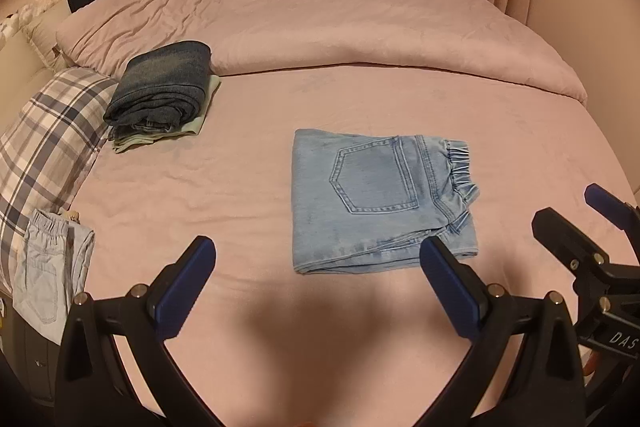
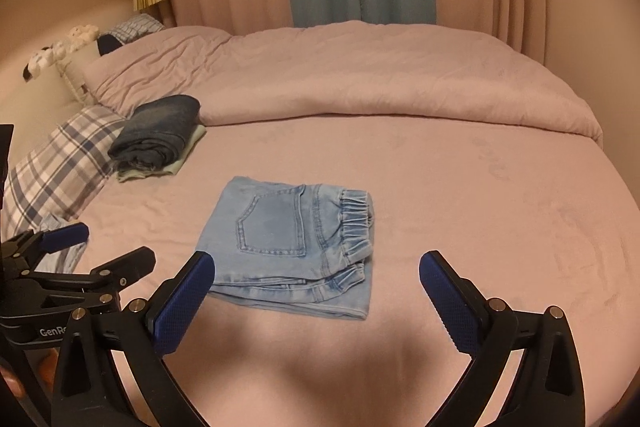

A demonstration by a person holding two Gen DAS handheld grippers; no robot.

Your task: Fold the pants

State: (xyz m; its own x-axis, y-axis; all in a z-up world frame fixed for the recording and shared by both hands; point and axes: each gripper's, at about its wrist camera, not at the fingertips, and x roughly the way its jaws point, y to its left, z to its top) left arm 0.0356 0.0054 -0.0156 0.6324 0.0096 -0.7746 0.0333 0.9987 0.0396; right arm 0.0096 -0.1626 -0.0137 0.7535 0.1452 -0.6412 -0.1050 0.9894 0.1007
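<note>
I have the light blue jeans [image 1: 380, 199] lying folded into a compact rectangle on the pink bed [image 1: 240, 187], back pocket up and elastic waistband toward the right. My left tool [image 1: 318, 263] hangs above the sheet with its jaws spread wide and nothing between them, its right finger just over the jeans' near corner. My right tool [image 2: 316, 275] is equally wide open and empty, just short of the jeans. A dark folded stack [image 1: 160, 87] sits beside the plaid pillow [image 1: 48, 131].
</note>
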